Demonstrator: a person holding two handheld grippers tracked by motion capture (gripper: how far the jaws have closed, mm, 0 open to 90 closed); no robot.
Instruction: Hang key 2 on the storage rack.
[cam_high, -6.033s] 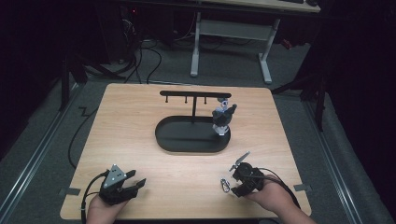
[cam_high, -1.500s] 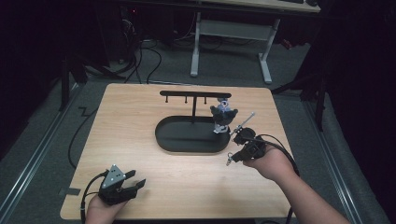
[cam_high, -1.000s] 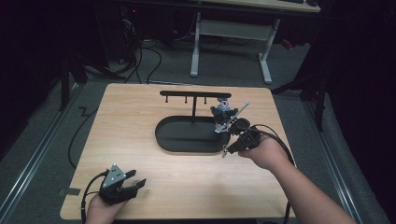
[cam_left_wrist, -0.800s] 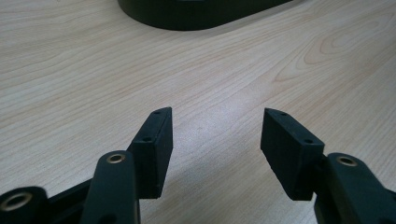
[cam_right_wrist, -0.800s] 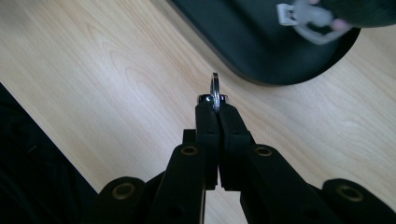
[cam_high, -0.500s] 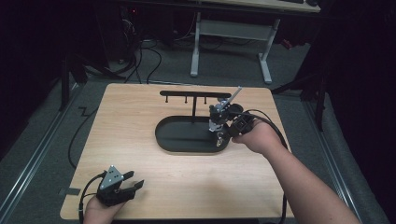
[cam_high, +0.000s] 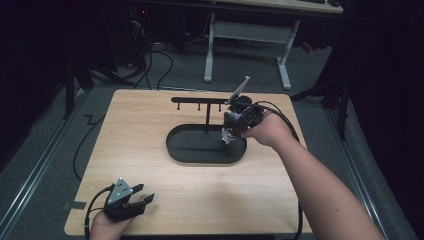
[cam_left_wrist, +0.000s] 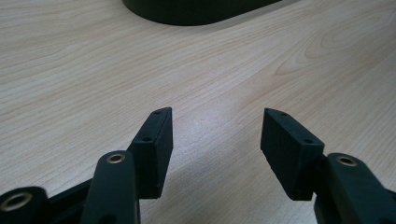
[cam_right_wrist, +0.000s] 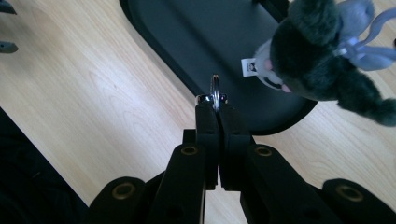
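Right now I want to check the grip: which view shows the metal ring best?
The right gripper view: the metal ring stands edge-on, pinched at the shut right tongs. In the high view it is too small to tell apart, and the left gripper view faces bare table.

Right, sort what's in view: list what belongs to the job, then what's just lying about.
In the job:
- small silver metal key ring pinched in the right claw
- black metal hook stand with oval base
- grey plush toy keychain

Lying about:
- open left claw
- white-legged desk
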